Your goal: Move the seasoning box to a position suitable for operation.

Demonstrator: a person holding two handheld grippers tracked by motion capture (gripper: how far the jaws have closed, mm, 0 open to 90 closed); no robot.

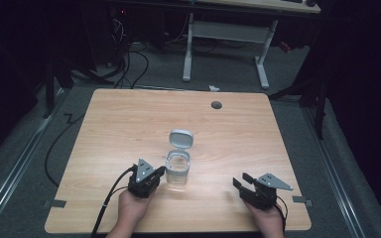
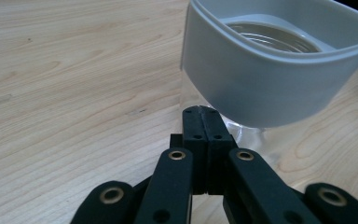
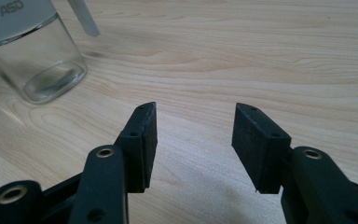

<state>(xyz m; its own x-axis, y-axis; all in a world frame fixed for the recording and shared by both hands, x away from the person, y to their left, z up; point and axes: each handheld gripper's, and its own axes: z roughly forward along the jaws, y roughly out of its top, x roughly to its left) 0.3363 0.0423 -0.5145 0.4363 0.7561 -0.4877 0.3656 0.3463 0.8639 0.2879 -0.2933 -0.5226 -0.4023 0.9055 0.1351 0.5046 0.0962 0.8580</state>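
A clear glass jar with a grey collar stands upright near the table's middle front, its grey flip lid hinged open behind it. My left gripper is shut, with nothing between its jaws, and its tips touch or nearly touch the jar's left side just under the grey collar. In the left gripper view my left gripper shows its jaws pressed flat together. My right gripper stands open to the right of the jar, apart from it. In the right gripper view my right gripper holds nothing, and the jar sits at upper left.
The wooden table has a round cable hole near its far edge. Beyond it a white-legged desk stands on grey carpet with cables. Black cables trail from both grippers off the table's front edge.
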